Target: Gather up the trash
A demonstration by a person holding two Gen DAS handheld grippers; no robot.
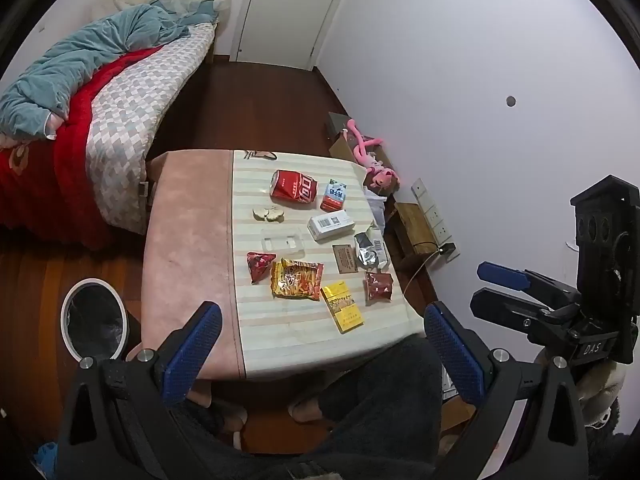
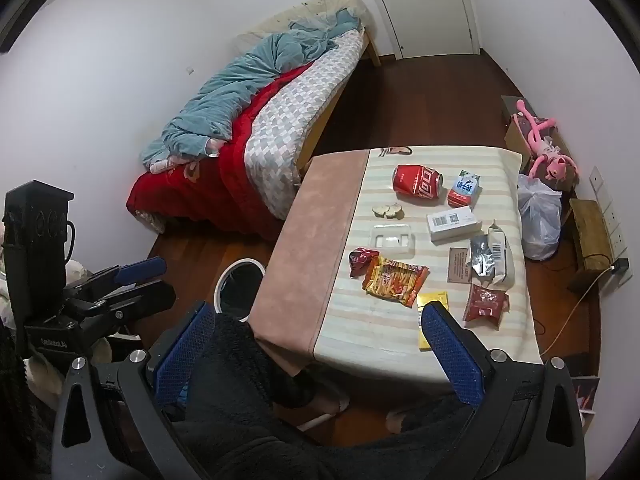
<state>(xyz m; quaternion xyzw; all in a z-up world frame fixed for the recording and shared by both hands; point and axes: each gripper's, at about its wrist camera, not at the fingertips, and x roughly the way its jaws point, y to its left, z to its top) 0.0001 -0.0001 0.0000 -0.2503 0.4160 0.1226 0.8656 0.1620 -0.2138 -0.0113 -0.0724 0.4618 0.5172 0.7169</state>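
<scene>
Left wrist view
- Left gripper (image 1: 322, 354): jaws spread wide, nothing between the blue pads, held above the near edge of the table (image 1: 188, 240).
- Right gripper (image 1: 486, 284): seen at the right edge, jaws apart and empty, off the table's right side.
- Soda can (image 1: 294, 189): lying on its side at the far end of the striped cloth, dented, long axis across the table, top toward the left.
- Small carton (image 1: 334, 195): just right of the can.
- White box (image 1: 331, 225): nearer than the carton, long axis across the table.
- Orange snack bag (image 1: 297, 279): flat, mid-table, with a red wrapper (image 1: 259, 265) just left of it.
- Yellow pack (image 1: 343, 307): nearest the table's front edge, long axis running front to back, slightly slanted.
- Bin (image 1: 94, 319): on the floor left of the table, dark liner, mouth open.

Right wrist view
- Right gripper (image 2: 316, 350): pads wide apart, gripping nothing; the right pad overlaps the yellow pack (image 2: 434, 300) in view.
- Left gripper (image 2: 154, 280): at the left edge, released, near the bin (image 2: 240, 286).
- Soda can (image 2: 418, 182): on its side, top toward the right here.
- Silver bag (image 2: 490, 258): crumpled near the table's right edge, a red packet (image 2: 486, 305) in front of it.
</scene>
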